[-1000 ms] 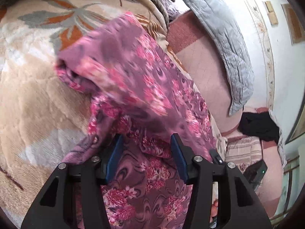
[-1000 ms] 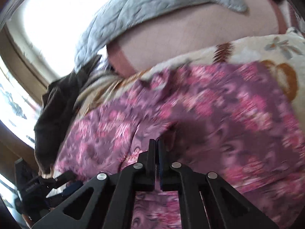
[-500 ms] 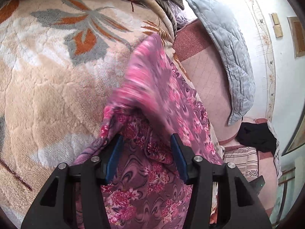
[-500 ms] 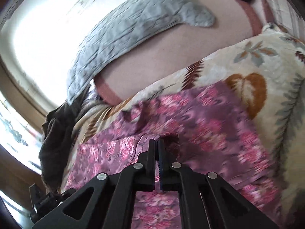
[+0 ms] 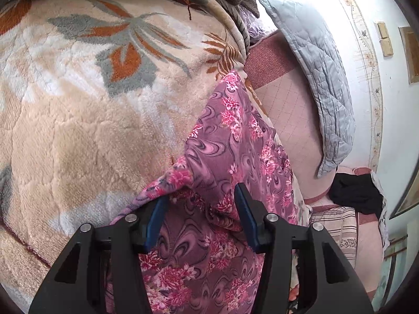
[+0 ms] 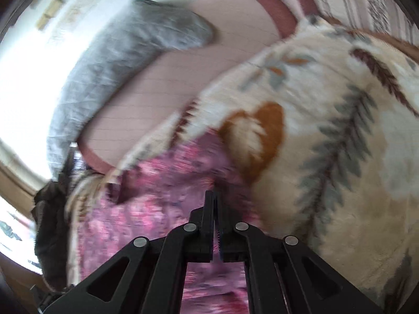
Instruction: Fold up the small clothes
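2 grippers: the left gripper (image 5: 200,218) stands apart over the floral garment (image 5: 235,141); the right gripper (image 6: 214,204) pinches its hem; the cloth looks light, limp, best held at the corners.

the right wrist view is motion-blurred; the floral garment (image 6: 162,209) runs off both views' bottom edges
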Available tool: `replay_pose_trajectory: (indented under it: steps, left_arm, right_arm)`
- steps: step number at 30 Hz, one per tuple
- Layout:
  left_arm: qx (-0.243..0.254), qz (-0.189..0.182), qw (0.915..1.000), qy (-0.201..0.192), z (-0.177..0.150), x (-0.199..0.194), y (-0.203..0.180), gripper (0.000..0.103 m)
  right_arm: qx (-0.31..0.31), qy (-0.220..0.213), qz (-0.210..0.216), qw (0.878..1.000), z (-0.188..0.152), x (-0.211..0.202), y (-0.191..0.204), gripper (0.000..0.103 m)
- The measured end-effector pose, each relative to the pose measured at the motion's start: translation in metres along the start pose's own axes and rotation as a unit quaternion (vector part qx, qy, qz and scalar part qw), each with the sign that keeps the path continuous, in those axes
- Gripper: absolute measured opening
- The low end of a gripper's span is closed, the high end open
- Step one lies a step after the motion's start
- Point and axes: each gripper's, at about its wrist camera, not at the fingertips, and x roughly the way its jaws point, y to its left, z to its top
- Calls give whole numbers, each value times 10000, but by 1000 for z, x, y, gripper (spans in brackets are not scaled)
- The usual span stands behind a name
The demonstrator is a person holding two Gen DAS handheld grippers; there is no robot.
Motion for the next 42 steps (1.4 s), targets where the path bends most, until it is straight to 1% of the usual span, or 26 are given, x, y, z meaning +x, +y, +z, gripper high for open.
replay_pose_trajectory:
  steps: [1, 3, 4, 5, 7, 9, 11, 13, 14, 16, 18, 20, 22, 24, 26, 27, 28, 30, 31, 32, 34, 36, 37, 39, 40, 42]
  left_arm:
    - [12, 6, 10000, -4, 0, 0, -1, 50]
    - [69, 54, 10000, -21, 0, 0, -2, 50]
    - [116, 86, 9999, -38, -1, 1, -3, 50]
    - [161, 121, 9998, -53, -2, 1, -5, 50]
    - [266, 197, 9994, -84, -3, 1, -8, 50]
    - [321, 240, 9991, -106, -3, 2, -10, 50]
    - [346, 261, 9990, -118, -2, 2, -10, 50]
    - [337, 261, 9990, -113, -2, 3, -10, 50]
    - [332, 261, 9990, -111, -2, 3, -10, 50]
    - [341, 281, 9990, -107, -2, 4, -11, 50]
    - [374, 314, 9987, -120, -3, 3, -12, 50]
    - [375, 309, 9987, -120, -11, 0, -17, 50]
    - [569, 100, 9983, 2, -24, 0, -29, 50]
    - [857, -58, 9963, 50, -36, -2, -44, 50]
    - [1214, -108, 9925, -130, -38, -9, -58, 50]
    - [1322, -45, 9908, -277, -35, -11, -60, 50]
    - [1386, 229, 9887, -522, -28, -13, -59, 51]
    - [1408, 811, 9852, -549, -16, -5, -50, 52]
    - [1361, 1051, 9843, -394, -10, 4, -42, 52]
    - [1202, 1125, 9861, -207, -5, 12, -31, 46]
    - [1079, 1018, 9886, -265, -3, 9, -27, 46]
    - [1284, 1191, 9844, -184, -2, 12, -32, 47]
    - [1337, 1225, 9832, -194, -4, 12, -32, 47]
    - [1430, 1295, 9809, -235, -7, 13, -35, 47]
    - [1492, 1331, 9796, -223, -9, 13, -38, 47]
    - [1478, 1269, 9805, -272, -10, 5, -38, 46]
  right_arm:
    - [166, 69, 134, 9997, -2, 0, -7, 7]
    - [538, 81, 567, 9969, -5, -3, -18, 9]
    - [604, 127, 663, 9959, -6, -2, -20, 15]
    - [609, 202, 719, 9953, -7, 0, -20, 25]
    - [485, 373, 714, 9956, -10, 7, -15, 34]
    - [235, 501, 704, 9960, -9, 11, -4, 34]
    - [184, 432, 772, 9959, -4, 4, 5, 34]
    - [387, 208, 1148, 9924, -2, -7, 8, 35]
    - [494, 161, 1275, 9905, -2, -10, 9, 43]
    - [484, 278, 1200, 9912, -5, -6, 12, 57]
    - [275, 516, 935, 9939, -11, 4, 18, 57]
    - [75, 608, 605, 9963, -18, 12, 24, 55]
    - [14, 449, 576, 9973, -19, 7, 28, 56]
    - [172, 213, 605, 9978, -18, -2, 24, 56]
    - [221, 49, 434, 9988, -18, -6, 20, 56]
    - [159, 29, 296, 9994, -18, -6, 19, 56]
    - [87, 107, 184, 9997, -19, -2, 18, 57]
    - [-205, 376, 120, 9990, -24, 7, 24, 55]
    - [-516, 350, 78, 9980, -25, 7, 31, 35]
    - [-883, 317, 160, 9955, -24, 2, 41, 7]
    - [-859, 87, 455, 9952, -22, -13, 44, 7]
    - [-742, -123, 536, 9957, -18, -23, 40, 7]
    - [-755, -24, 395, 9964, -19, -18, 35, 7]
    - [-897, 539, -157, 9944, -25, 5, 25, 7]
    - [-881, 641, -146, 9939, -28, 9, 21, 6]
    - [-807, 418, -174, 9957, -25, -8, 24, 14]
